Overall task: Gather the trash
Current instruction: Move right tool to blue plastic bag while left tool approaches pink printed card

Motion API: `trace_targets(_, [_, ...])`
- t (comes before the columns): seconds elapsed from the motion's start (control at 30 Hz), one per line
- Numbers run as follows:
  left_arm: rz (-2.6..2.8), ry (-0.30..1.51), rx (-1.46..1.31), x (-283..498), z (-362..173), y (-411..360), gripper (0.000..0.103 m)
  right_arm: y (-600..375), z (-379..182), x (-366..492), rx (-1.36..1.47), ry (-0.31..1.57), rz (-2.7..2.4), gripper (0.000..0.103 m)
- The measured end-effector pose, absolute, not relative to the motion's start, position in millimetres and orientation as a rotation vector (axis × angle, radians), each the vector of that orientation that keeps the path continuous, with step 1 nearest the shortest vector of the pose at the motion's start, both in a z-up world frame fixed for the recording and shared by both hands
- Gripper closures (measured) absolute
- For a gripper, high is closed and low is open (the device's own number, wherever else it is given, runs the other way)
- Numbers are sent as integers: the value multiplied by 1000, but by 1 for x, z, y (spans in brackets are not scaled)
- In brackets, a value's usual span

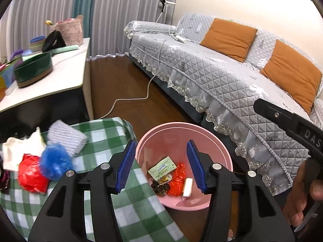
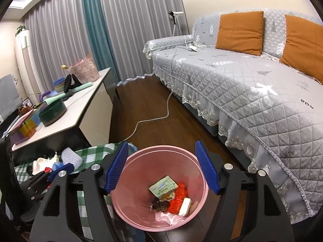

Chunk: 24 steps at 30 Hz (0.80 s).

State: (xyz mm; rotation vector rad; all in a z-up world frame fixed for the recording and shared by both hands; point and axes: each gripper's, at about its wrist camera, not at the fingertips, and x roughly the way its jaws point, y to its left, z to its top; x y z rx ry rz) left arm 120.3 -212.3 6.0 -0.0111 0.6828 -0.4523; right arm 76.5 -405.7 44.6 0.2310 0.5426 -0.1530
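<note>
Item one, pink bin [image 2: 141,161]: round, open-topped, standing on the dark wood floor [image 2: 145,104], taken here as the landmark. Inside it, at the bottom: a green-and-white packet [image 2: 163,187], a crumpled orange-red wrapper [image 2: 177,200], a small pale block [image 2: 184,206] and a dark clump of scraps [image 2: 159,203], all lying together and touching. Above the bin: left gripper [image 1: 161,166], jaws standing apart with nothing between the blue pads; right gripper [image 2: 162,166], jaws likewise wide and empty (the bin's contents show through both gaps). Just left of the bin: a table under a green checked cloth [image 1: 105,141], its edge meeting the bin's rim in the left wrist view. On that cloth, further left of the bin: a blue crumpled ball [image 1: 55,161], a red plastic wad [image 1: 32,174] touching it, a white ribbed foam sleeve [image 1: 66,137] and white crumpled paper [image 1: 18,151]. Right of the bin: a sofa in a grey quilted cover [image 2: 252,92] with two orange cushions [image 2: 240,32]. Beyond the bin: a white cable [image 2: 153,119] trailing across the floor. Beyond and left of the bin: a white sideboard [image 2: 80,113] bearing a dark green round tin [image 2: 52,113] and a pink lace basket [image 2: 84,70]; grey curtains [image 2: 131,20] behind.
</note>
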Motion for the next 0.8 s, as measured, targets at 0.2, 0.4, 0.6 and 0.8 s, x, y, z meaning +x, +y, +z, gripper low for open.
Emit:
trace_targets(0.2, [-415, 651, -20, 96, 23, -186, 51, -384, 57, 68, 220, 519, -109, 34])
trace_targets(0.4, [-363, 619, -38, 73, 38, -150, 51, -358, 65, 61, 214, 505, -60, 34])
trace_targets(0.6, [-296, 599, -69, 58, 42, -107, 51, -329, 68, 59, 181, 503, -7, 34])
trace_targets(0.8, [-225, 603, -111, 56, 34, -63, 51, -302, 63, 64, 163, 521, 41, 35])
